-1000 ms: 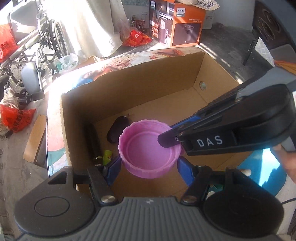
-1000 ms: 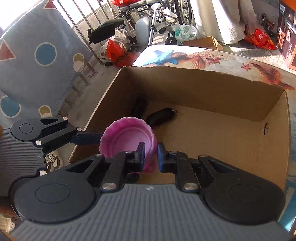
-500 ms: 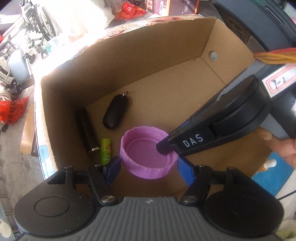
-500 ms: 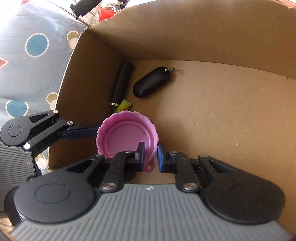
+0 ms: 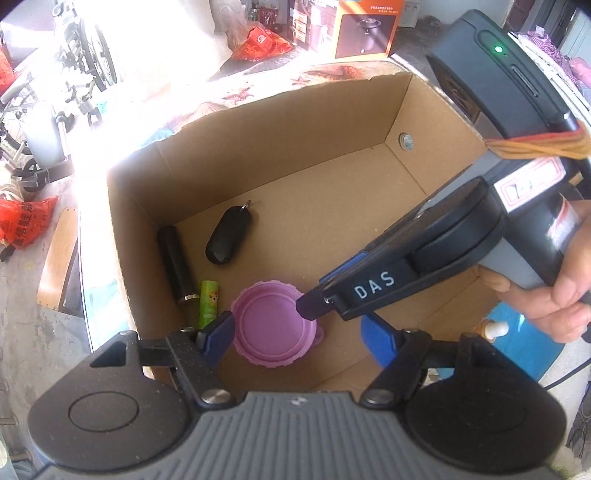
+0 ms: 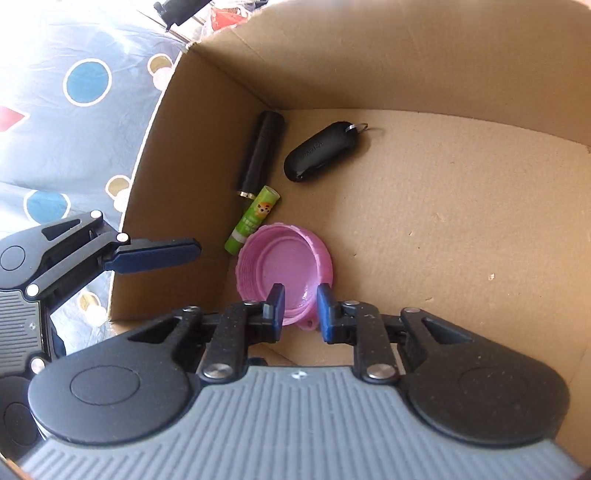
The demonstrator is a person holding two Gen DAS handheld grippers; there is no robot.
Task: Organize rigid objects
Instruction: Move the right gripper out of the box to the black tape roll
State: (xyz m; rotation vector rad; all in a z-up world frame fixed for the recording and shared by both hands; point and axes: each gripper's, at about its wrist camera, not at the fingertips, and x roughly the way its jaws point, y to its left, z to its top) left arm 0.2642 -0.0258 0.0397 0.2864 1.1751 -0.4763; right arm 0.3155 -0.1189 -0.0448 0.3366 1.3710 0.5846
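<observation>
A pink plastic lid (image 5: 271, 325) (image 6: 282, 271) lies open side up on the floor of a cardboard box (image 5: 332, 177) (image 6: 443, 206), near its corner. My right gripper (image 6: 300, 308) has its jaws slightly parted around the lid's near rim and tab, so it is open; it also shows in the left wrist view (image 5: 314, 304). My left gripper (image 5: 299, 334) is open above the box, its jaws wide on either side of the lid, not touching it. One left finger (image 6: 155, 254) shows over the box wall.
In the box lie a black cylinder (image 5: 177, 266) (image 6: 262, 153), a green glue stick (image 5: 208, 302) (image 6: 253, 219) and a black key fob (image 5: 229, 240) (image 6: 321, 151). A patterned cloth (image 6: 74, 129) lies outside the box. An orange carton (image 5: 365, 26) stands beyond.
The lid has gone down from mid-air onto the box floor. My right gripper's jaws have parted and let go of its rim. The left gripper has stayed open above.
</observation>
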